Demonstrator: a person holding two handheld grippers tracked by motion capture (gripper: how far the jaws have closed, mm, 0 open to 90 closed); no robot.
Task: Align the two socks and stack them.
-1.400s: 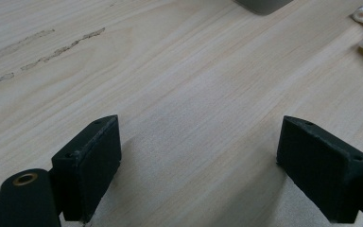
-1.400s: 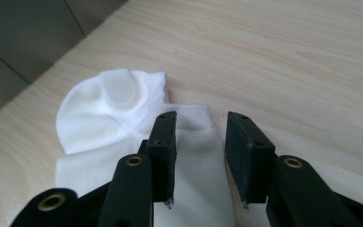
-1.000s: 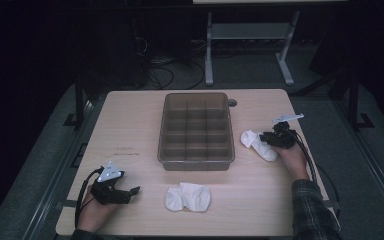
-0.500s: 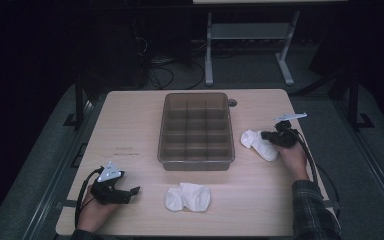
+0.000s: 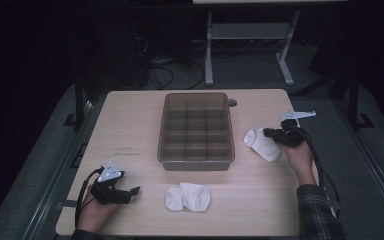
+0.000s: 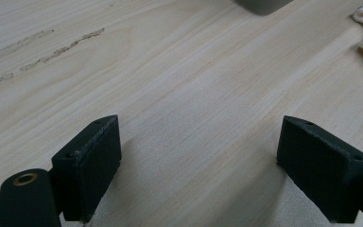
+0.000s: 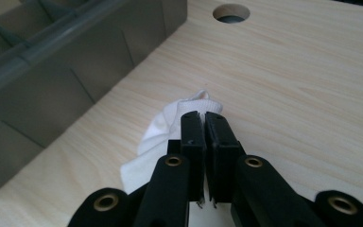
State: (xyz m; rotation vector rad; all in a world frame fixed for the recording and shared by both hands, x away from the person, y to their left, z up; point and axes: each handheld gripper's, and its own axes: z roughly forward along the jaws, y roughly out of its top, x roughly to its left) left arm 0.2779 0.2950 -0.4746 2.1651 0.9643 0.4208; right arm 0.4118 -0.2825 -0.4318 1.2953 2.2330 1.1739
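Dark floor surrounds the pale wooden table (image 5: 130,120), where the right gripper (image 5: 269,132) has just been closing and now pinches the white sock (image 5: 261,144) lying right of the grey divided tray (image 5: 196,162), so a lift toward a compartment looks next. Compared with a second ago, it sits slightly higher; the left gripper (image 6: 198,165) rests wide open, empty, near the sock pair (image 5: 187,196)

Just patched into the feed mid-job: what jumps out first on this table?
The grey divided tray at the table's centre draws the eye first, its compartments looking empty. Right of it, the right gripper is clamped on a white sock, jaws having just closed on the fabric. A second white sock lies bunched near the front edge, and the left gripper rests open at front left, nothing between its jaws.
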